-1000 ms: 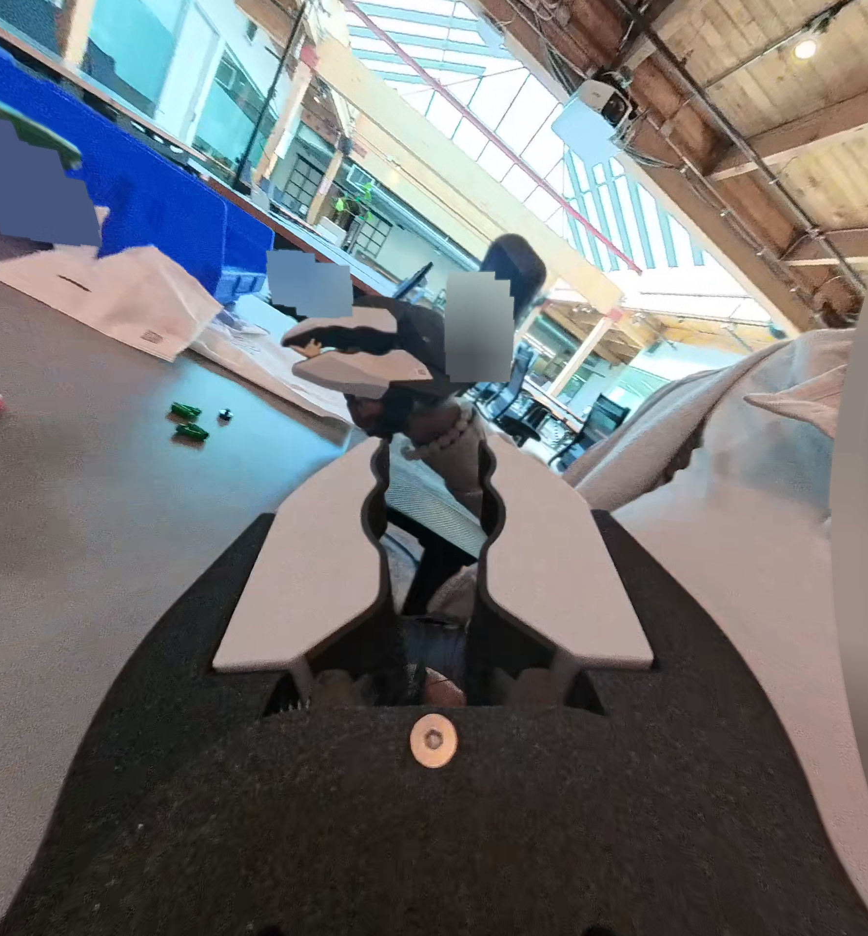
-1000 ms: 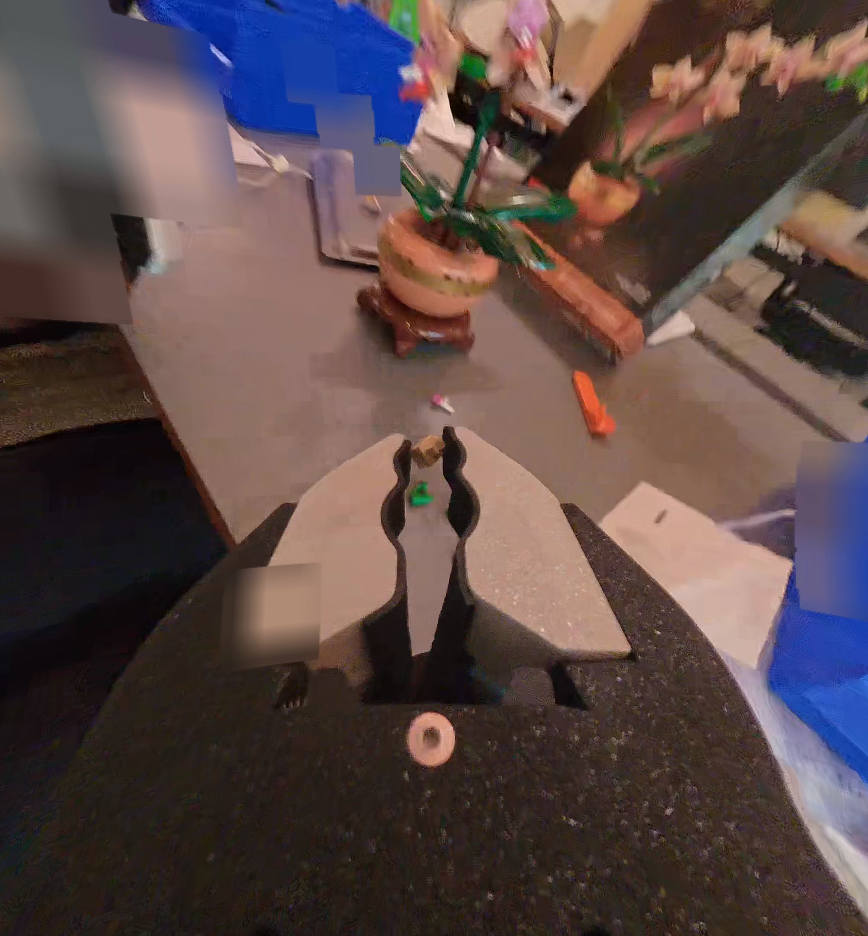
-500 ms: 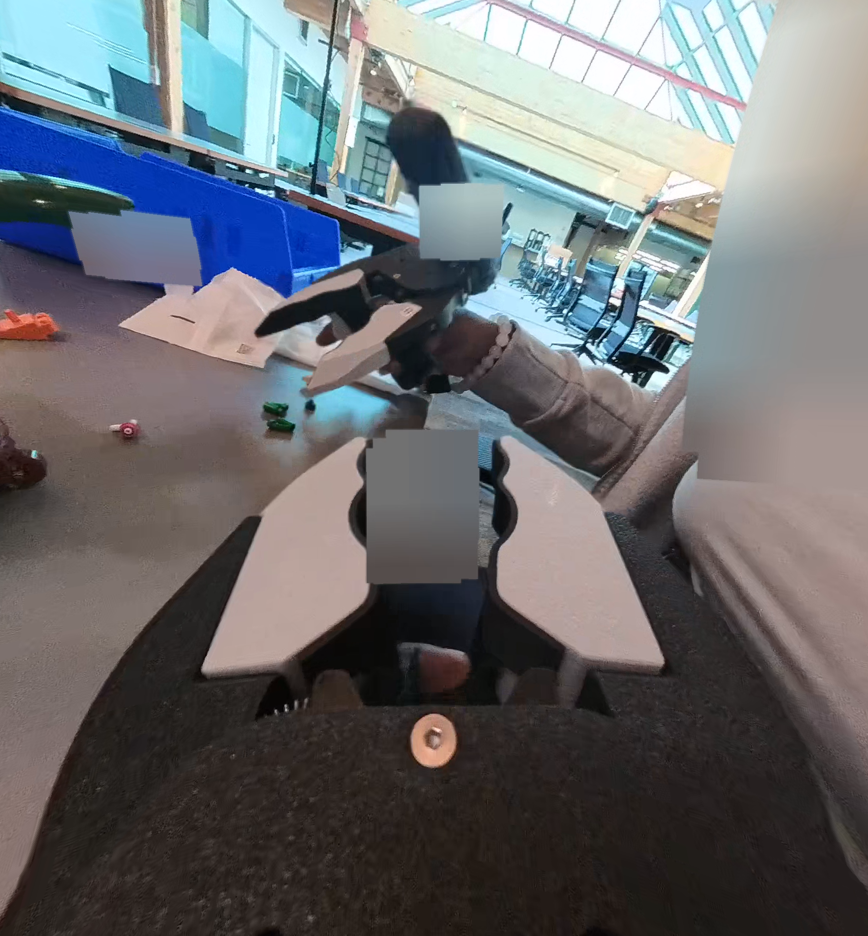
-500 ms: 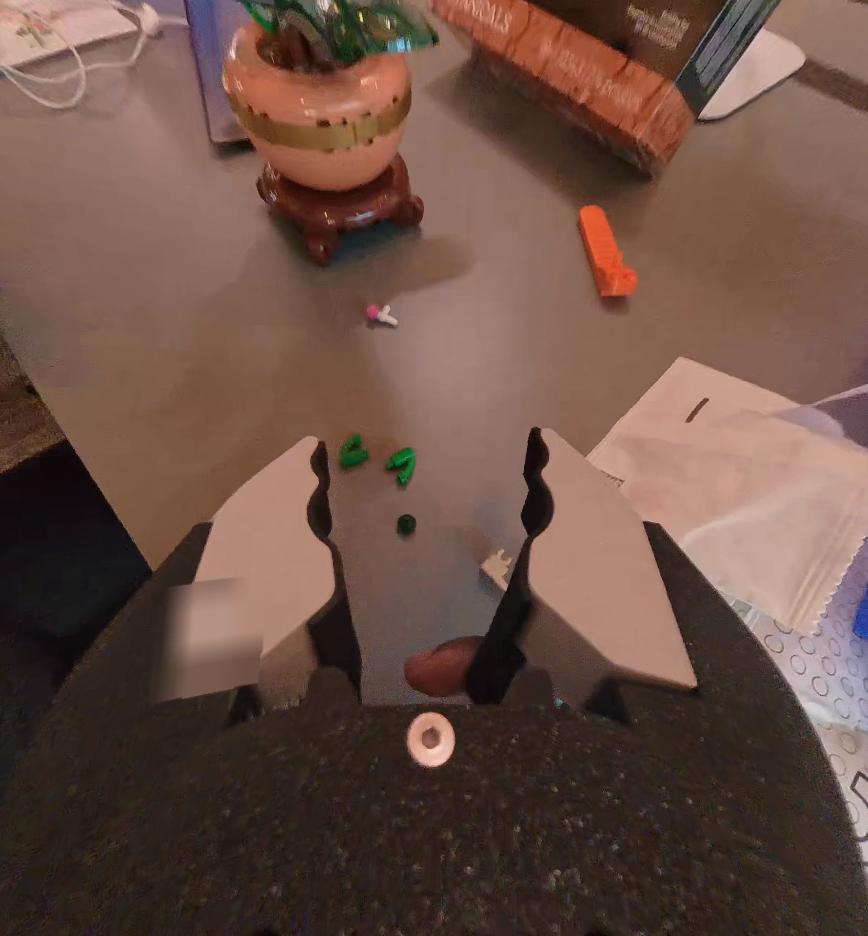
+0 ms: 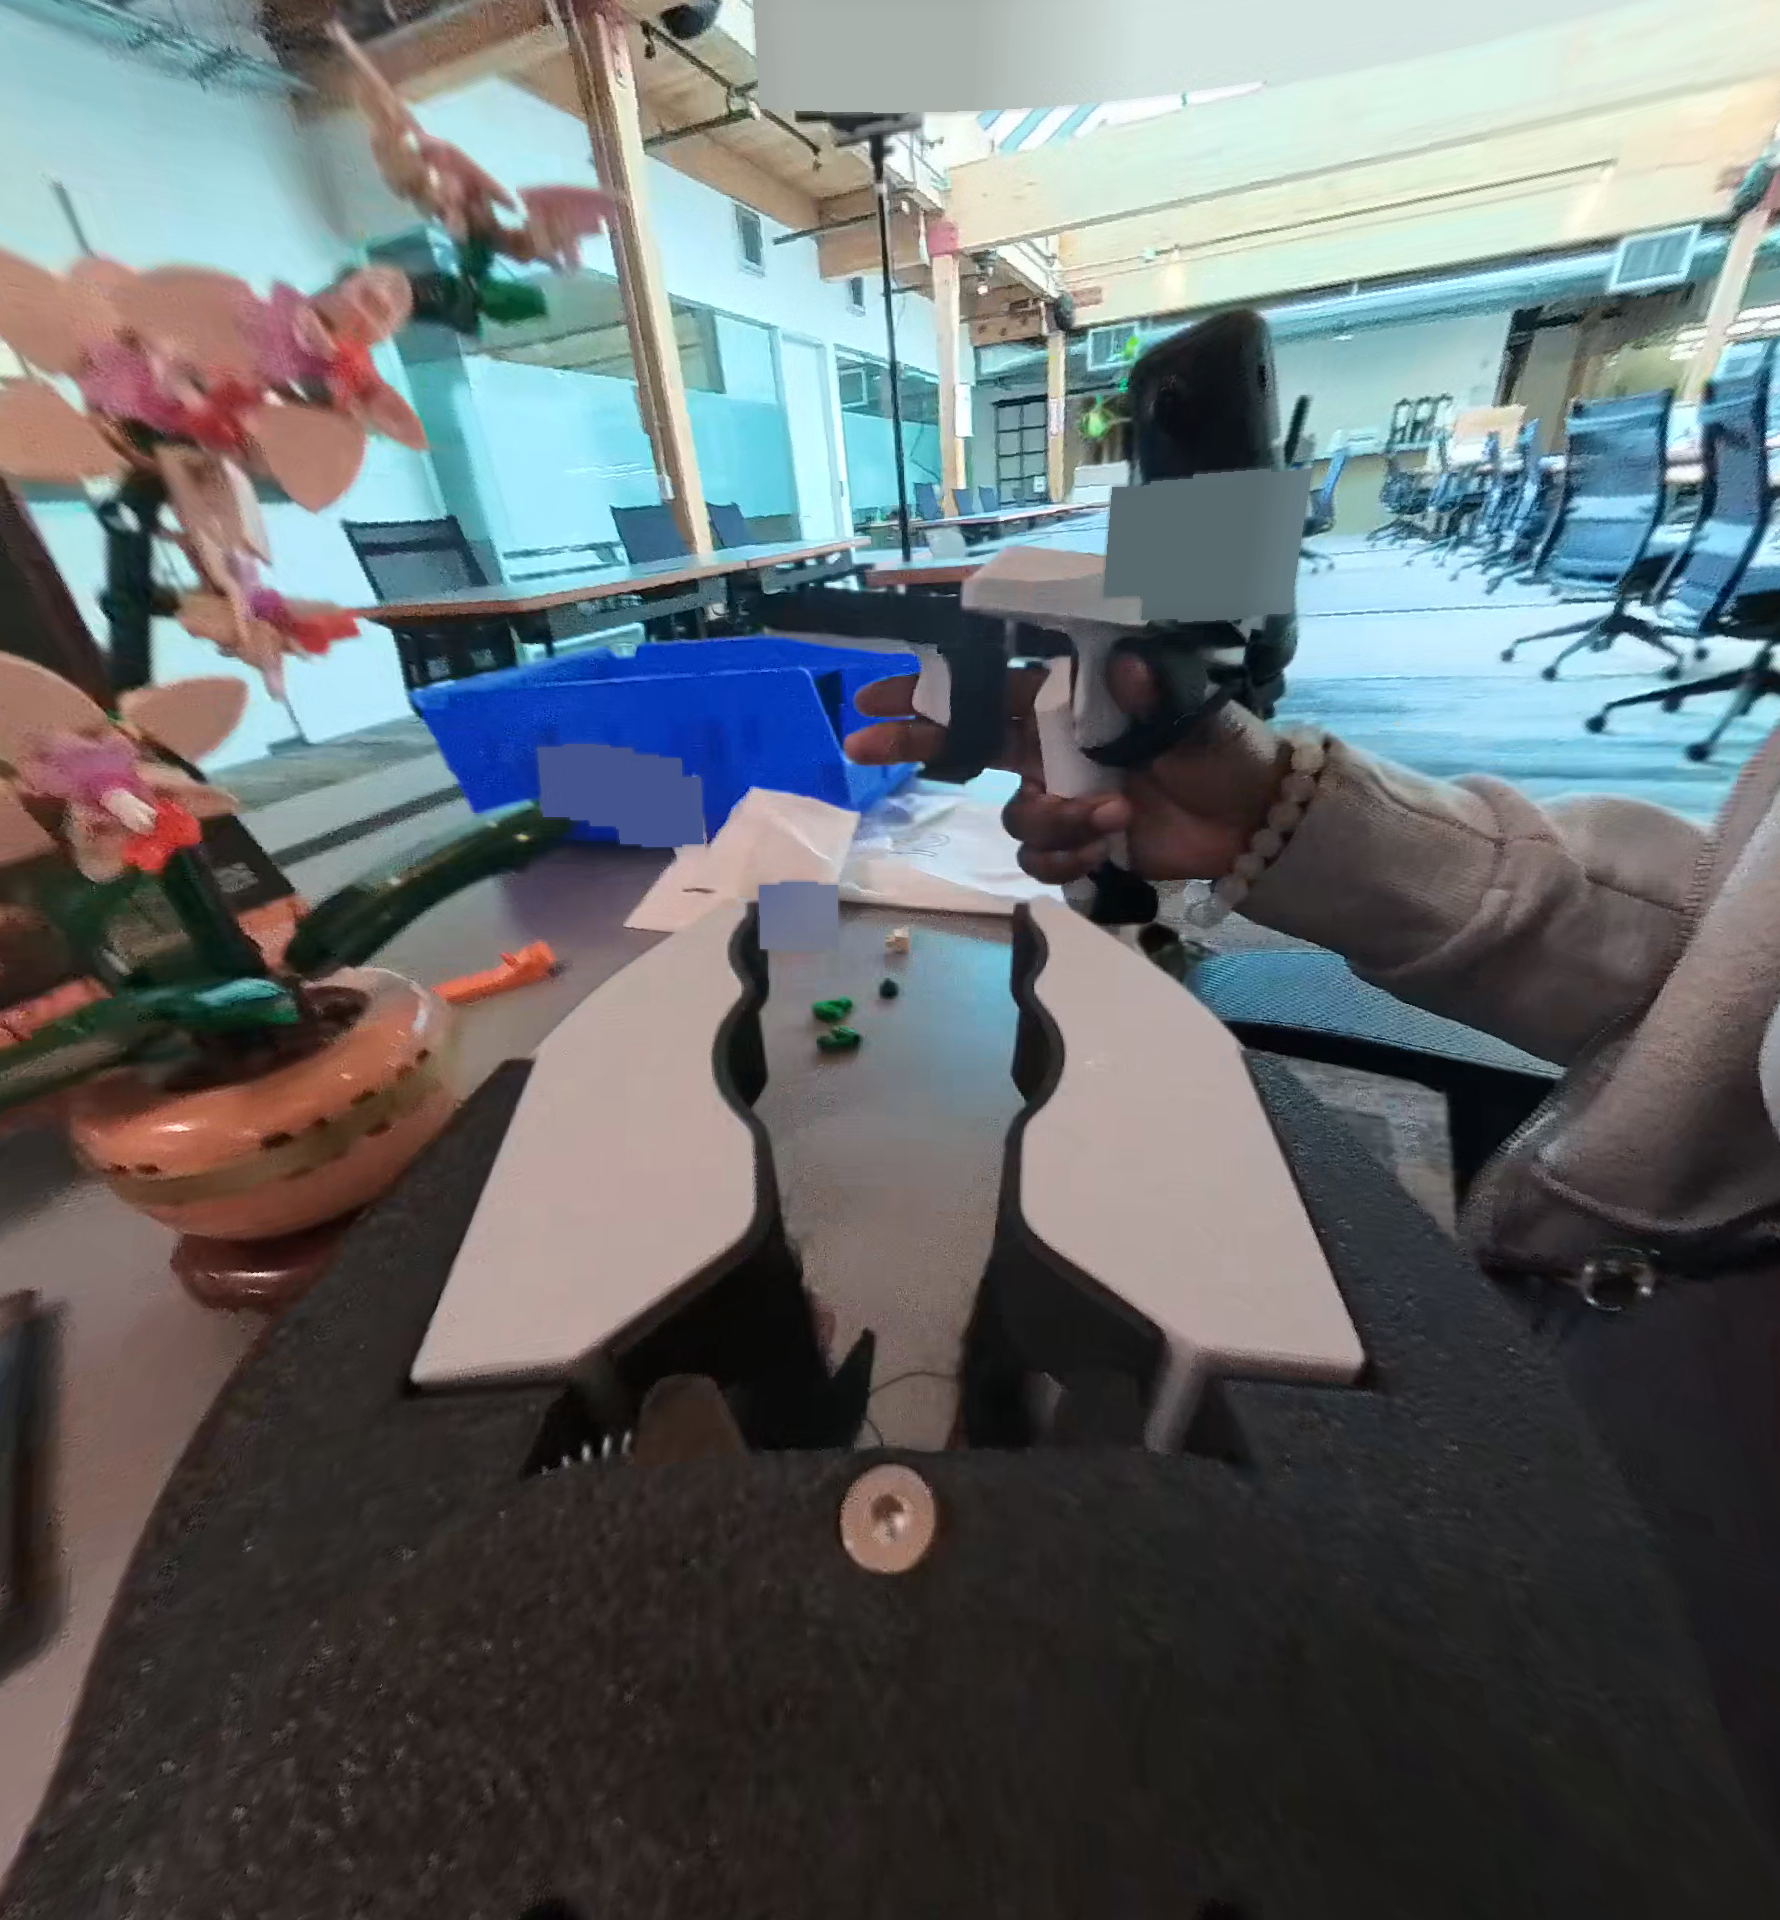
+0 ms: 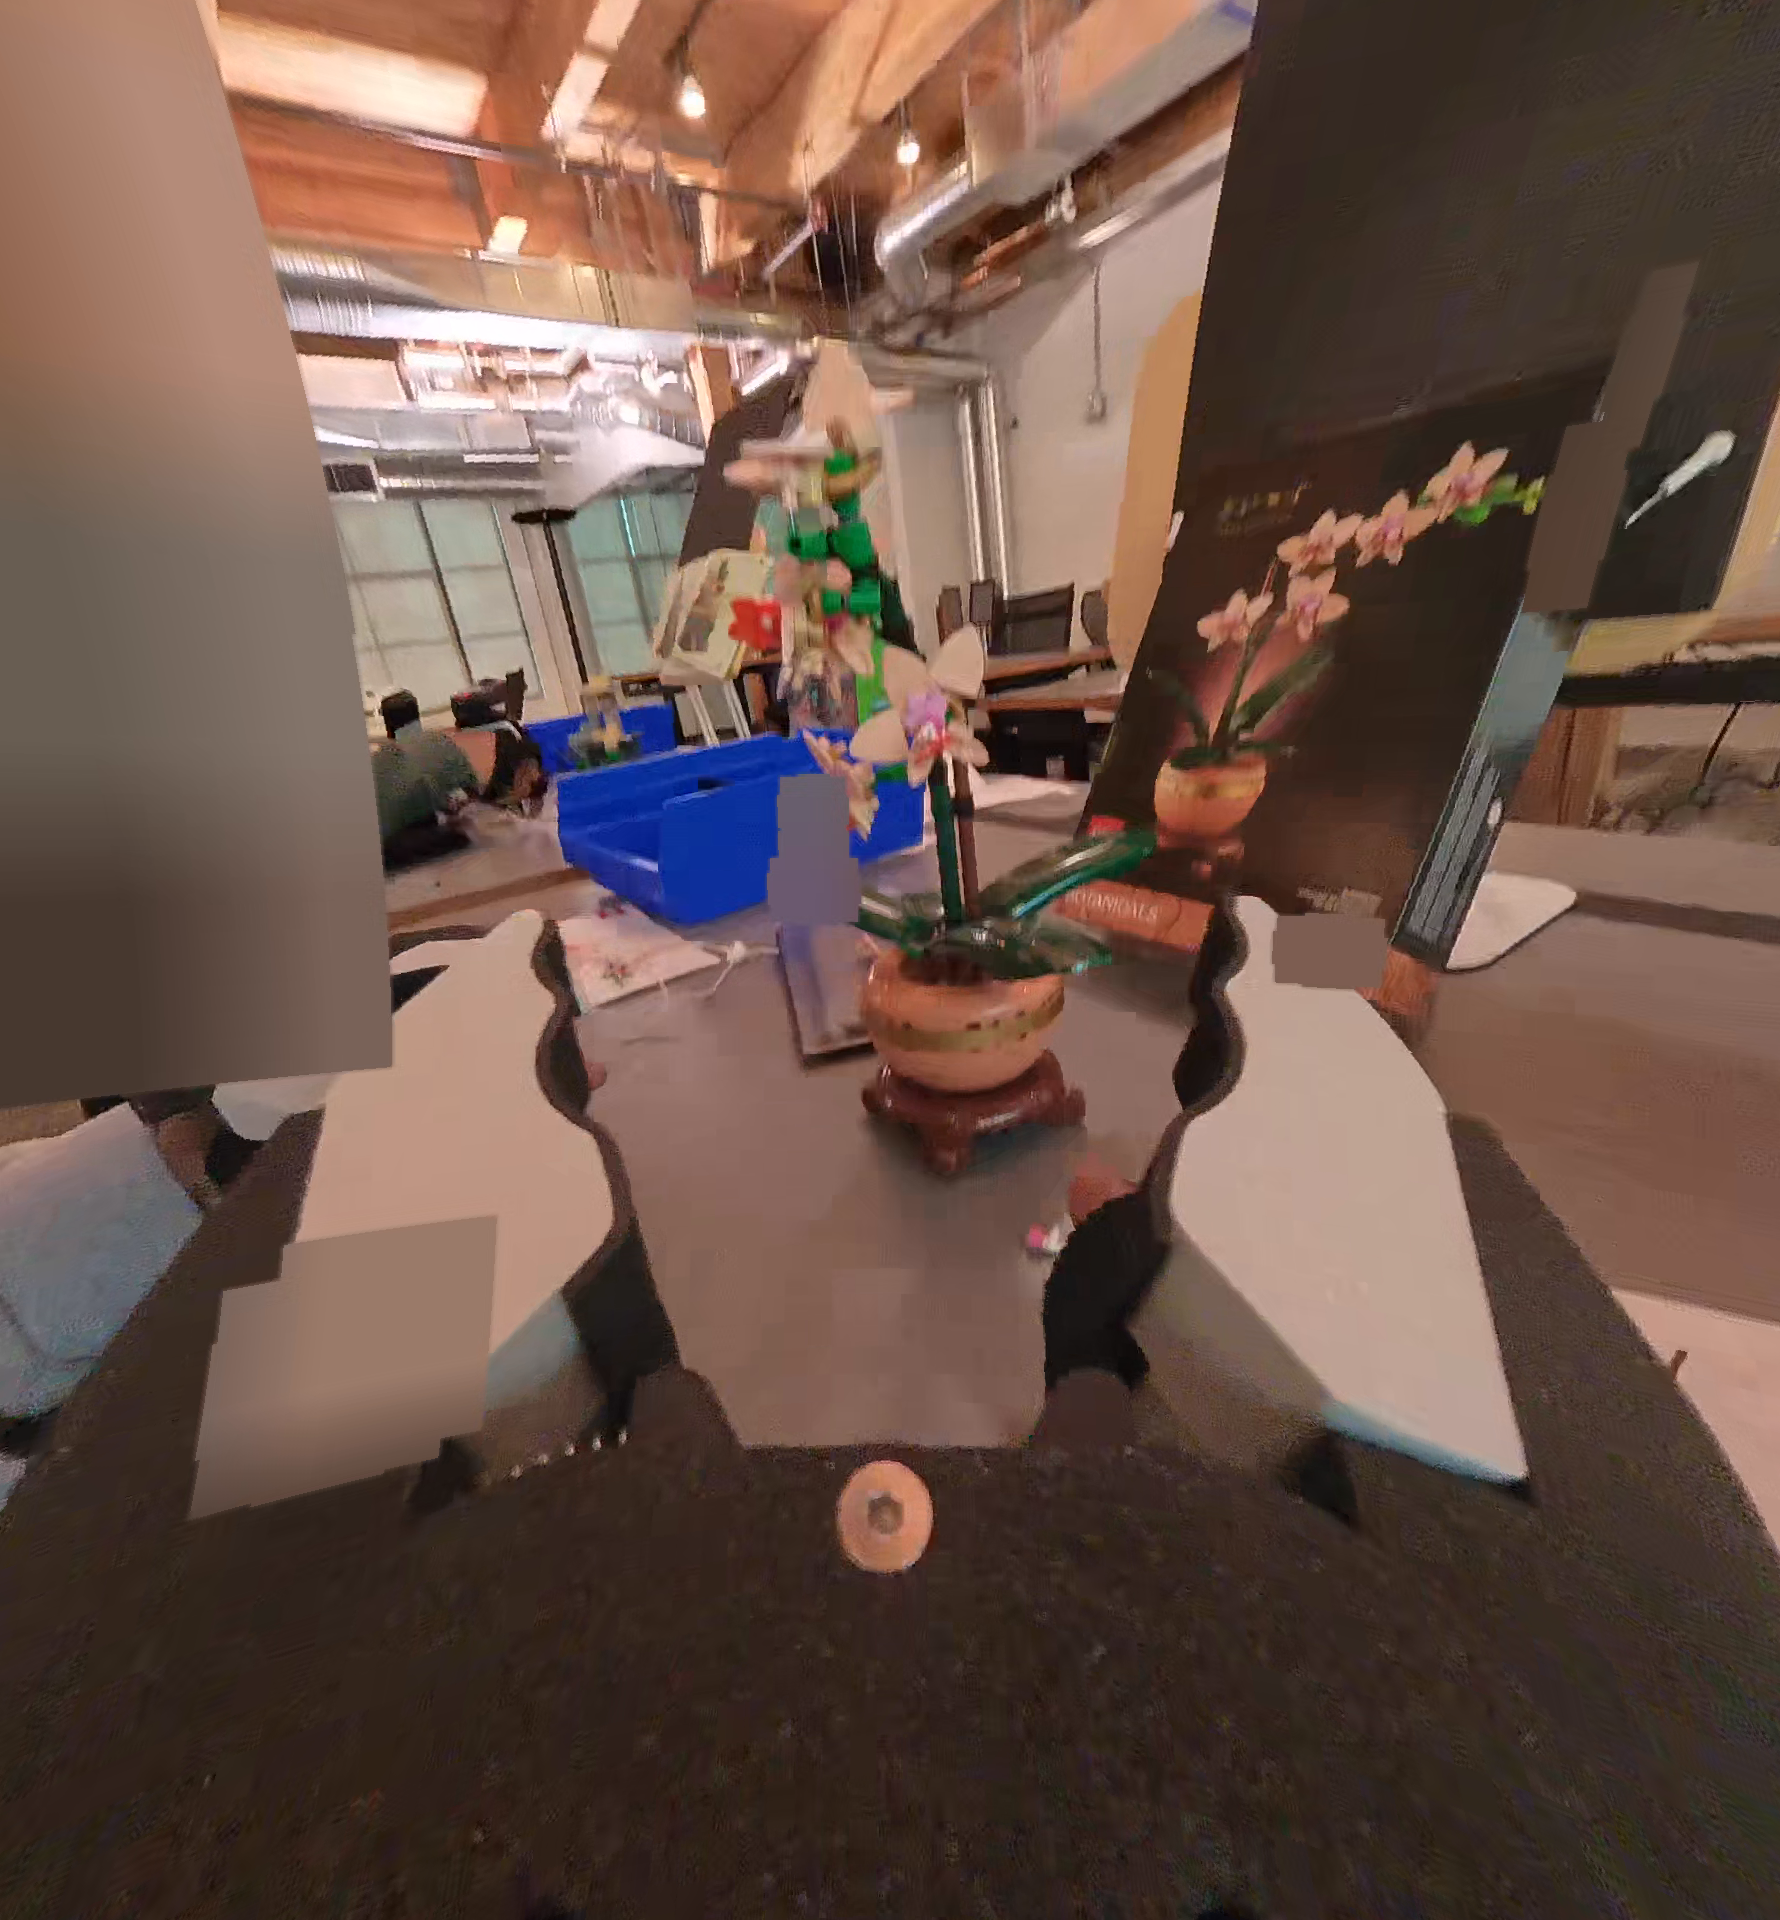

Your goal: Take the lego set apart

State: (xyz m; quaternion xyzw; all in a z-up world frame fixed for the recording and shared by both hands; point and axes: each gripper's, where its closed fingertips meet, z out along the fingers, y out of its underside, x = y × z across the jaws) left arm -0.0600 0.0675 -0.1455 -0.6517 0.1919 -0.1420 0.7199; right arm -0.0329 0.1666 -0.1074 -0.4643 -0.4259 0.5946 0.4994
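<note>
Two grippers, both gaping and empty, face the lego orchid on the grey table [image 6: 813,1226].

The right gripper [image 6: 881,997] stands spread wide, framing the lego orchid [image 6: 959,1013] upright in its pot ahead, with the set's box [image 6: 1385,623] just behind it. Only the left wrist view shows the loose green pieces [image 5: 832,1020] beyond the left gripper [image 5: 886,925], itself moderately parted, the orange separator tool [image 5: 501,971] and the hand [image 5: 1104,800] holding the right gripper aloft.
</note>
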